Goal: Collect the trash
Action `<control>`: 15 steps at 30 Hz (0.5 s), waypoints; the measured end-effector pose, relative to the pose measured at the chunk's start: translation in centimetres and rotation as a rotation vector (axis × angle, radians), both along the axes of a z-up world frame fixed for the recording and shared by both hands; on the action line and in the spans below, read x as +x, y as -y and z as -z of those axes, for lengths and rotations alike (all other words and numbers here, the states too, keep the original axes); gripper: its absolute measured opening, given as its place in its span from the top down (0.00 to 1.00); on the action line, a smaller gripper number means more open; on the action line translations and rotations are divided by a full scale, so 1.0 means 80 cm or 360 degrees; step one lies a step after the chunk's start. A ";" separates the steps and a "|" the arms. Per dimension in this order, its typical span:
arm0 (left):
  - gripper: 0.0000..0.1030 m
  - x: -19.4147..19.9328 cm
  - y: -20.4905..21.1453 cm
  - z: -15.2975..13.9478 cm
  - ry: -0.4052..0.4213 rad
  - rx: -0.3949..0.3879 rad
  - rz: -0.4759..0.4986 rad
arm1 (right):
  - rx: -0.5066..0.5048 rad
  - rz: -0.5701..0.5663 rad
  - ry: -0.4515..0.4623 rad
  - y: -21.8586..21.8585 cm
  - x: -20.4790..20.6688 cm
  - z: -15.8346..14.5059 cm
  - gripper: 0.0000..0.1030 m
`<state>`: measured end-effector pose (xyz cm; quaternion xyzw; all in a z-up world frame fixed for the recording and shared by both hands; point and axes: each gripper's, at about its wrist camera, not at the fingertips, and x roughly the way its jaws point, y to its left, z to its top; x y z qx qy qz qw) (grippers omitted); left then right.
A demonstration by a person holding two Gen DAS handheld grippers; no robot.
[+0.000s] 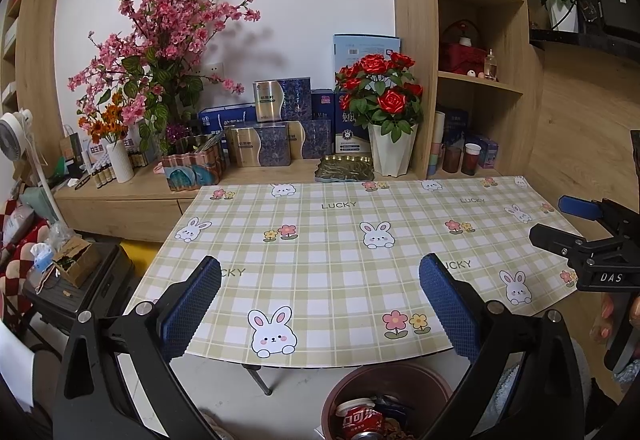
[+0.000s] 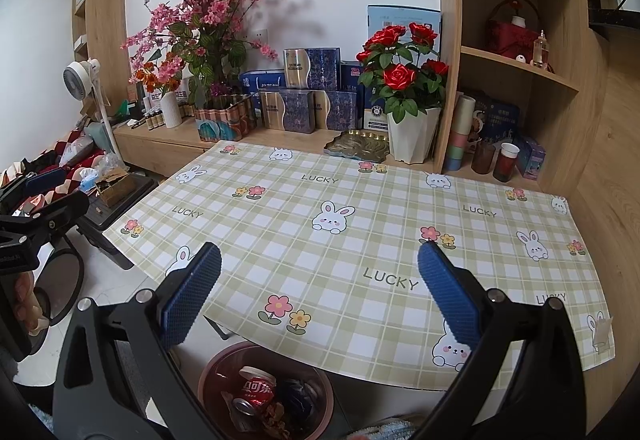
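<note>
A brown-red trash bin (image 1: 344, 388) stands on the floor below the table's near edge, also in the right wrist view (image 2: 216, 368). Inside lie a crushed red cola can (image 1: 360, 420) (image 2: 254, 392), a dark blue wrapper (image 2: 296, 396) and dry brown scraps. My left gripper (image 1: 320, 304) is open and empty, above the table's near edge and the bin. My right gripper (image 2: 320, 292) is open and empty over the table's near side. The right gripper also shows in the left wrist view (image 1: 576, 228), and the left gripper in the right wrist view (image 2: 48, 195).
The table (image 1: 340, 252) has a green checked cloth with rabbits and flowers. Behind it a wooden ledge holds a rose pot (image 1: 390, 151), a green tray (image 1: 346, 169), blue boxes (image 1: 276, 143) and pink blossoms (image 1: 168, 19). A shelf unit (image 1: 480, 39) stands right; clutter and a fan (image 1: 12, 135) left.
</note>
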<state>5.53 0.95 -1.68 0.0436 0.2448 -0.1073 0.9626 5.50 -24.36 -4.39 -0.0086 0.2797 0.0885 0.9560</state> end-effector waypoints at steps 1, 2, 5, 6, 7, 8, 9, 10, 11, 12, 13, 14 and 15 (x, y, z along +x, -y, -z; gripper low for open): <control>0.06 0.000 0.000 0.000 0.0000 0.0002 0.0000 | 0.0000 -0.0001 0.0000 0.000 0.000 0.000 0.06; 0.06 0.000 0.000 0.000 0.0001 0.0001 -0.0001 | -0.0001 -0.0001 -0.0001 0.000 0.000 0.000 0.06; 0.06 -0.001 0.000 0.000 0.0002 0.0000 -0.0004 | 0.0000 -0.0002 0.0000 0.001 0.001 0.000 0.06; 0.06 -0.001 0.000 -0.001 0.0004 -0.0001 -0.0007 | -0.0001 -0.0002 0.0000 0.000 0.001 0.000 0.06; 0.06 -0.002 0.001 -0.001 0.0005 -0.0003 -0.0008 | -0.0001 -0.0002 0.0000 0.000 0.001 0.000 0.06; 0.06 -0.003 0.001 -0.001 0.0005 -0.0006 -0.0009 | -0.0001 -0.0002 -0.0001 0.000 0.001 0.000 0.06; 0.06 -0.002 0.001 -0.002 0.0004 -0.0003 -0.0007 | -0.0001 -0.0001 -0.0002 0.001 0.001 0.000 0.06; 0.06 -0.003 0.001 -0.001 0.0006 -0.0002 -0.0007 | 0.0000 -0.0001 -0.0003 0.001 0.001 0.000 0.06; 0.06 -0.003 0.001 -0.001 0.0007 -0.0001 -0.0006 | 0.0000 -0.0002 -0.0001 0.001 0.001 0.000 0.06; 0.06 -0.002 0.001 -0.001 0.0006 -0.0001 -0.0006 | 0.0000 -0.0001 0.0000 0.000 0.001 0.000 0.06; 0.06 -0.002 0.001 -0.003 0.0006 -0.0001 -0.0007 | 0.0000 -0.0001 -0.0001 0.001 0.001 0.000 0.06; 0.06 -0.002 0.001 -0.003 0.0005 -0.0003 -0.0008 | 0.0000 -0.0003 -0.0001 0.001 0.000 0.000 0.06; 0.06 -0.002 0.001 -0.003 0.0004 -0.0006 -0.0007 | -0.0001 -0.0002 -0.0001 0.001 0.001 0.000 0.06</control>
